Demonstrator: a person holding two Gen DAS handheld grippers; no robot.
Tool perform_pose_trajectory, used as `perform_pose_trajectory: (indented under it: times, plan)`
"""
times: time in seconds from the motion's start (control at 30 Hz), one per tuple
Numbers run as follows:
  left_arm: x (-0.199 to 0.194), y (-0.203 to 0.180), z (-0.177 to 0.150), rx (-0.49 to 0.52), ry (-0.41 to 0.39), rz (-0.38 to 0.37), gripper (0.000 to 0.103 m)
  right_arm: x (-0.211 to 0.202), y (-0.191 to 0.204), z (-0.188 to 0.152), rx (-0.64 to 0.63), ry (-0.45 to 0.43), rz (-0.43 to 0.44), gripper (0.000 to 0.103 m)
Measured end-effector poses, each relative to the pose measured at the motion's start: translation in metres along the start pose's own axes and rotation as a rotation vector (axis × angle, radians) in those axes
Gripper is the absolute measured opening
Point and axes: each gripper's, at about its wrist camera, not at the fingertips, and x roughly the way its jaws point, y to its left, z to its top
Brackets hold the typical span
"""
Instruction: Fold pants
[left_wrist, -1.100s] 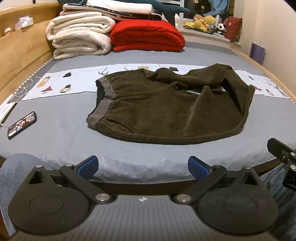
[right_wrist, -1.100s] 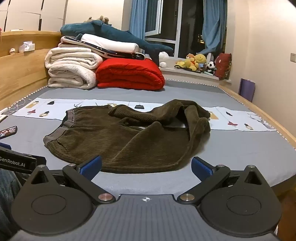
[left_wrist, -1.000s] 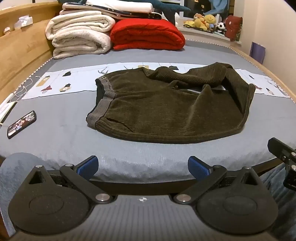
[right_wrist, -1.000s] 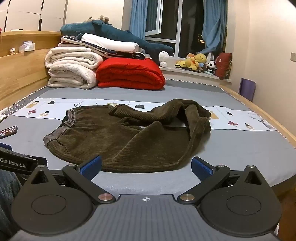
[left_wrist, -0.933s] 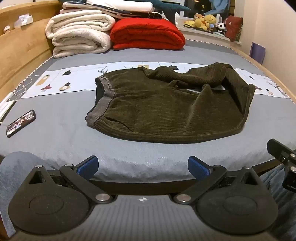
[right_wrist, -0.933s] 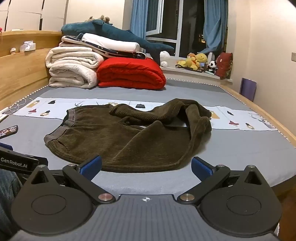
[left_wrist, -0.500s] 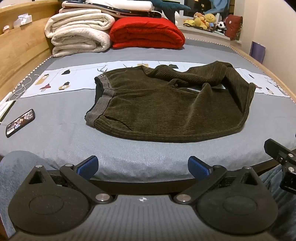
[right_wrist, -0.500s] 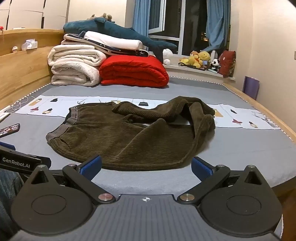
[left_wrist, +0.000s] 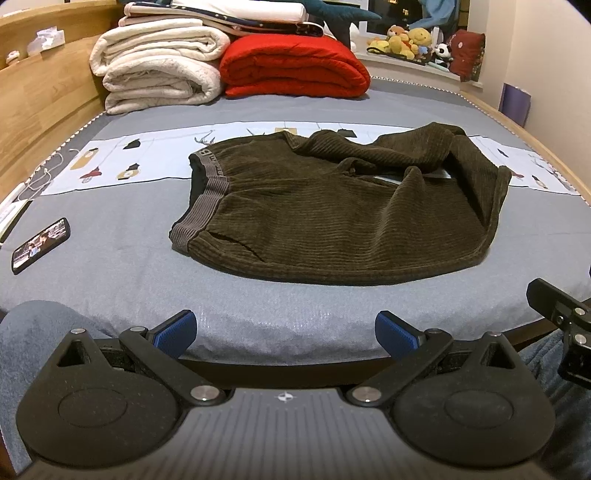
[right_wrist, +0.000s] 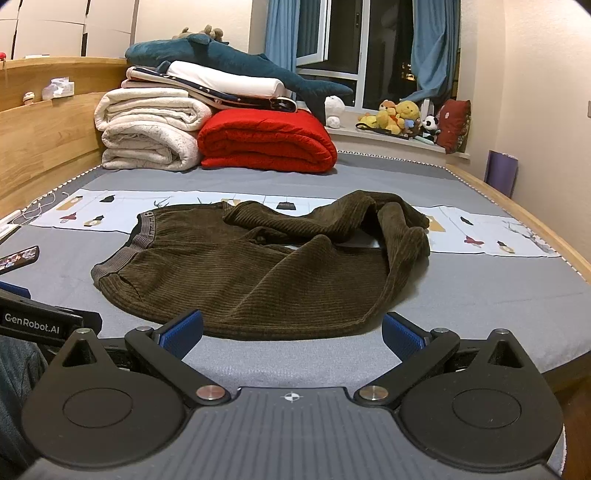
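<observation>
Dark olive corduroy pants (left_wrist: 332, 221) lie on the grey bed (left_wrist: 110, 266), grey waistband (left_wrist: 207, 199) at the left, legs bunched and doubled over at the right (left_wrist: 461, 166). My left gripper (left_wrist: 285, 330) hovers open at the bed's near edge, short of the pants, nothing between its blue pads. In the right wrist view the pants (right_wrist: 251, 266) fill the middle; my right gripper (right_wrist: 291, 332) is open, its pads just in front of the near hem, apart from it.
A phone (left_wrist: 40, 245) lies on the bed at left. Folded white blankets (left_wrist: 159, 70) and a red quilt (left_wrist: 295, 66) are stacked at the far end, a plush shark (right_wrist: 236, 62) on top. Wooden headboard (left_wrist: 33, 107) at left; a printed sheet strip (left_wrist: 129, 166) crosses the bed.
Both grippers have crept forward toward the pants; the right one is now close to the near hem. The pants have not moved.
</observation>
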Motion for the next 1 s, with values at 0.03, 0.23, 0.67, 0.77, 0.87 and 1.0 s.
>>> perform_pose_trajectory:
  times: [0.03,0.23,0.67,0.77,0.87,1.0]
  plan:
    - [0.0001,0.0002,0.0,-0.001,0.001,0.001,0.103,0.0003,0.0001,-0.0004,0.0,0.0,0.001,0.102]
    - [-0.0015,0.0,-0.0001,0.002,-0.003,0.0,0.103,-0.0004,-0.0003,-0.0003,0.001,0.0,0.004,0.102]
    - [-0.0014,-0.0016,0.0005,0.008,-0.004,-0.003,0.103,-0.0016,-0.0025,0.0003,0.002,-0.003,0.005,0.102]
    - [-0.0013,-0.0017,0.0005,0.008,-0.004,-0.003,0.103,-0.0018,-0.0024,0.0007,0.003,-0.003,0.005,0.102]
    - [-0.0013,-0.0029,0.0008,0.01,-0.005,-0.004,0.103,-0.0018,-0.0021,0.0008,0.002,-0.003,0.005,0.102]
    - [-0.0005,-0.0051,0.0013,0.015,-0.004,-0.004,0.103,-0.0017,-0.0026,0.0018,0.001,0.001,0.004,0.102]
